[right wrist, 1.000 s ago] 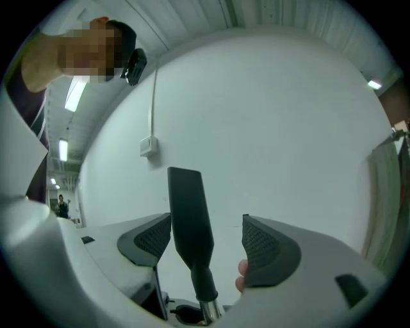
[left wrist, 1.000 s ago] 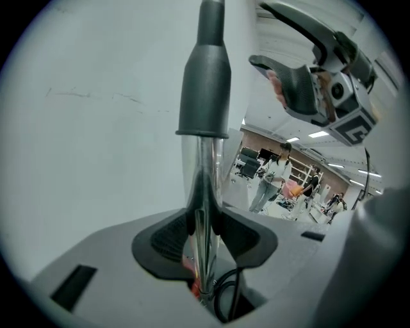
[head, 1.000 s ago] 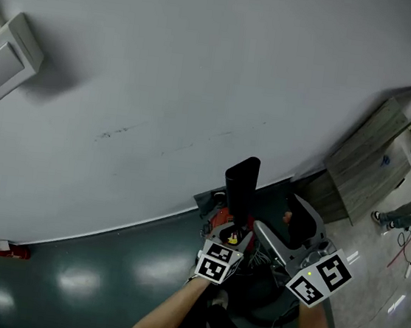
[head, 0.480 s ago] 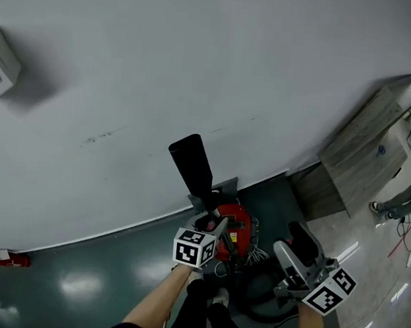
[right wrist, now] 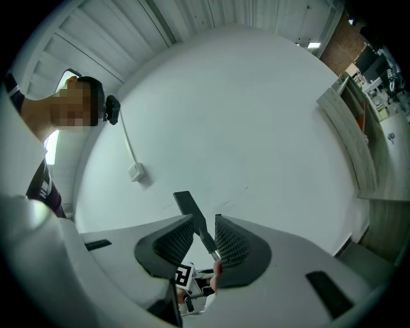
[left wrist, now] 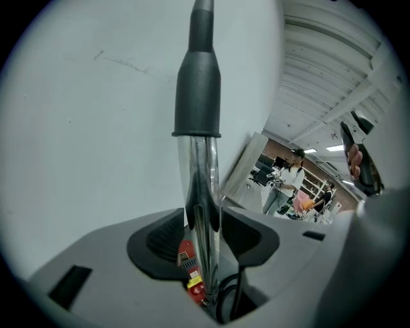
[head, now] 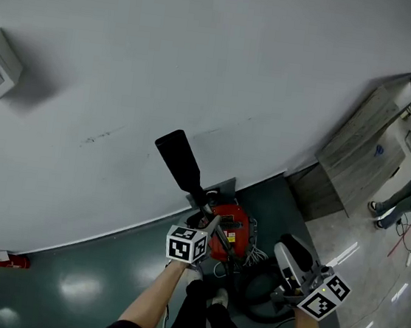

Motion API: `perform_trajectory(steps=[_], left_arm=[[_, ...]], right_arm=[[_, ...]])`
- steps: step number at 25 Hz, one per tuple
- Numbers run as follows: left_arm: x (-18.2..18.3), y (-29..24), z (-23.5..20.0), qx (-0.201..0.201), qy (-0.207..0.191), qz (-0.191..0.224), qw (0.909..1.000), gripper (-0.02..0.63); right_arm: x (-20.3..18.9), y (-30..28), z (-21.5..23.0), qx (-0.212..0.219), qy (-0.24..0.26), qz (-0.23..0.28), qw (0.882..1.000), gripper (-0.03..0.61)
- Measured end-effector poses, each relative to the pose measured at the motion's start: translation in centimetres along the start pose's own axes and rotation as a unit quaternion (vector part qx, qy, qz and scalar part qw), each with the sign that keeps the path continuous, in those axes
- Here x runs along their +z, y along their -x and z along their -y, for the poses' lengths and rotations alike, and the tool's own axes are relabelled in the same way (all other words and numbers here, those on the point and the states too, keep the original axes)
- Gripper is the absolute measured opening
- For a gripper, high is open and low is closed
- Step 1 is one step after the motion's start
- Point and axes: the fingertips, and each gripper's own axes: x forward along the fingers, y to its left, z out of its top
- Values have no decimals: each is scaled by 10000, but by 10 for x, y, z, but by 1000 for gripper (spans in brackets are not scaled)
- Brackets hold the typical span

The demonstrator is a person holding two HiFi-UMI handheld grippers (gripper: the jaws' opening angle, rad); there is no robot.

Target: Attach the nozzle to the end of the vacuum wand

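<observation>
Nozzle (left wrist: pixel 198 90) sits on the wand (left wrist: pixel 202 186) tip, well past the left gripper (left wrist: pixel 204 234) fingers. Those fingers clamp the wand, though the jaws just eased open a touch. Right gripper (right wrist: pixel 204 234): nothing between its fingers, jaws just closing and now part-way apart, nozzle far ahead of them. I'd firm up the left grip, then press the nozzle along the wand's axis with the right. Whether it's fully seated I can't tell.

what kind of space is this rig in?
Probably an indoor lab or open-plan workshop: glossy dark green floor, long bare white wall, grey wood-grain cabinet, and people standing among workstations in the background.
</observation>
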Motion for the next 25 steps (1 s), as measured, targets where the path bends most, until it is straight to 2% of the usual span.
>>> perform_trajectory(steps=[3, 8, 13, 18, 21, 25], left_arm=[[-1, 10, -2, 63, 8, 3, 10000, 196], [8, 45, 2, 188, 67, 229, 9995, 198], [33, 90, 41, -37, -259, 667, 9974, 190], [69, 137, 94, -231, -535, 1268, 9902, 75], [90, 160, 119, -240, -654, 1594, 9848, 28], [110, 189, 155, -351, -819, 1899, 9778, 5]], right_arm=[[-1, 3, -1, 4, -19, 18, 10000, 106], [-8, 6, -8, 34, -61, 6, 10000, 73], [-14, 9, -18, 102, -66, 6, 9999, 46], [-16, 17, -30, 126, -98, 60, 9999, 32], [-12, 23, -38, 140, -250, 157, 9995, 26], [-7, 30, -51, 180, -265, 306, 9990, 18]])
